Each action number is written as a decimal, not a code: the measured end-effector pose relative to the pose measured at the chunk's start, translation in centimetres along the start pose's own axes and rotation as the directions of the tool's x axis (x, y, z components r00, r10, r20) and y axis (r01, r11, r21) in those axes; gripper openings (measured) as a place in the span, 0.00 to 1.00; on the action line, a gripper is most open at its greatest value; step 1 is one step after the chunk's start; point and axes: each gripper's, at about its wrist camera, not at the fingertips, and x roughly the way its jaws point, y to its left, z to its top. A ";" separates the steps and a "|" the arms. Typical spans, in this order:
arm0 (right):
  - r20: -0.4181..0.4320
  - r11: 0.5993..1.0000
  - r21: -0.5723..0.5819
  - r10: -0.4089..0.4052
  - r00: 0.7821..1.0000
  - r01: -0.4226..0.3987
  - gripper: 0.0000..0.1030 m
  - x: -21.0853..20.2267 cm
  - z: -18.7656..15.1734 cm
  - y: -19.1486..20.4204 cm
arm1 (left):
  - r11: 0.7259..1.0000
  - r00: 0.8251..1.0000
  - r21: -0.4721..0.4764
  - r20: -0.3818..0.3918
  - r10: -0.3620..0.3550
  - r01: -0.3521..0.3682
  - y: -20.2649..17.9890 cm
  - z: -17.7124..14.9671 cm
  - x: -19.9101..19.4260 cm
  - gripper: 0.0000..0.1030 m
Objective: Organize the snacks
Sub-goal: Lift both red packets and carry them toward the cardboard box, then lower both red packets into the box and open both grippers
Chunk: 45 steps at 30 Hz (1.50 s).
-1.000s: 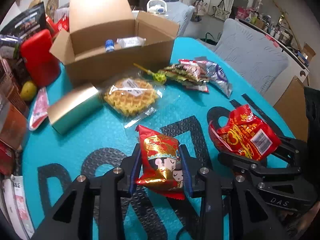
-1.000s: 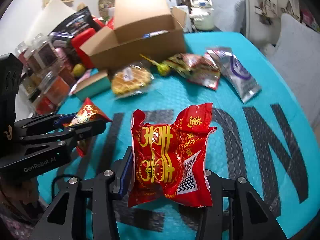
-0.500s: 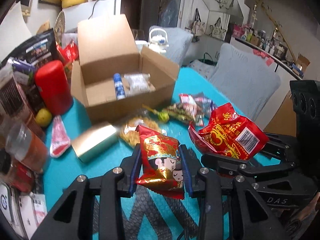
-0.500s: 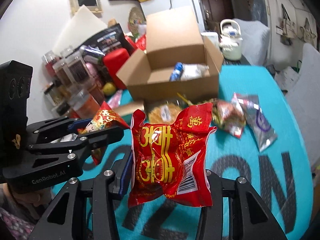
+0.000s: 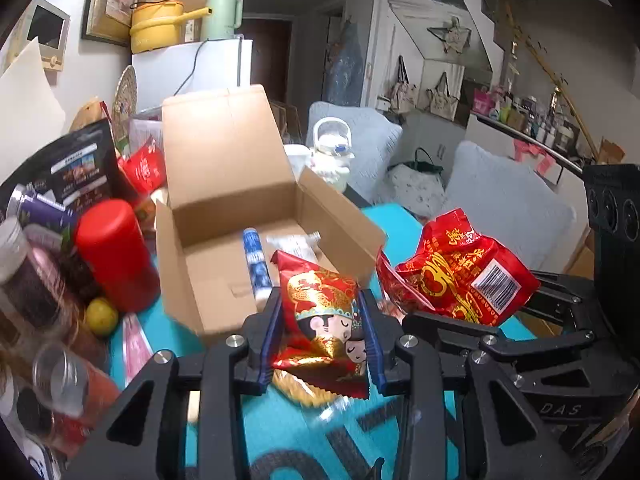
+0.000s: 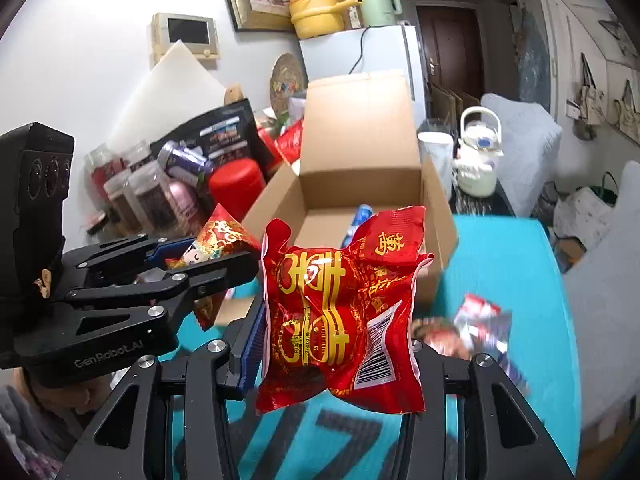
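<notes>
My left gripper (image 5: 322, 334) is shut on a small red cartoon-couple snack packet (image 5: 320, 312), held above the teal table just in front of the open cardboard box (image 5: 224, 196). My right gripper (image 6: 336, 344) is shut on a larger red snack bag with gold characters (image 6: 340, 304), also raised in front of the box (image 6: 360, 152). In the left wrist view that bag (image 5: 456, 272) sits to the right; in the right wrist view the left gripper (image 6: 208, 258) and its packet (image 6: 224, 240) sit to the left. The box holds a blue-white tube (image 5: 256, 258) and a clear packet (image 5: 296, 242).
A red canister (image 5: 116, 256), a yellow fruit (image 5: 100, 316), jars and dark bags crowd the table's left side. Loose snack packets (image 6: 480, 320) lie on the teal mat (image 6: 520, 264) at the right. A white kettle (image 6: 478, 160) stands behind the box.
Both grippers have risen and moved forward toward the box with their packets still held. The box now looms closer and the waffle and loose snacks have dropped below or out of view.
</notes>
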 end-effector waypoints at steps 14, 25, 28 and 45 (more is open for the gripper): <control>0.027 1.000 -0.022 -0.013 1.000 0.014 0.43 7.3 6.6 -4.8 | 0.994 0.996 -0.078 0.049 0.077 -0.073 4.4 5.8 6.7 0.35; 0.016 1.000 -0.008 0.009 1.000 -0.009 0.43 13.6 9.6 -7.1 | 0.973 0.987 -0.171 0.001 0.158 -0.156 9.4 7.6 13.6 0.35; -0.005 0.999 0.016 0.038 0.999 -0.038 0.43 15.4 10.2 -7.9 | 0.966 0.982 -0.173 -0.018 0.190 -0.190 10.3 7.7 15.3 0.35; -0.149 0.999 0.048 -0.010 0.989 0.018 0.44 22.1 9.6 -9.2 | 0.945 0.941 -0.137 -0.211 0.264 -0.296 12.4 6.0 20.8 0.35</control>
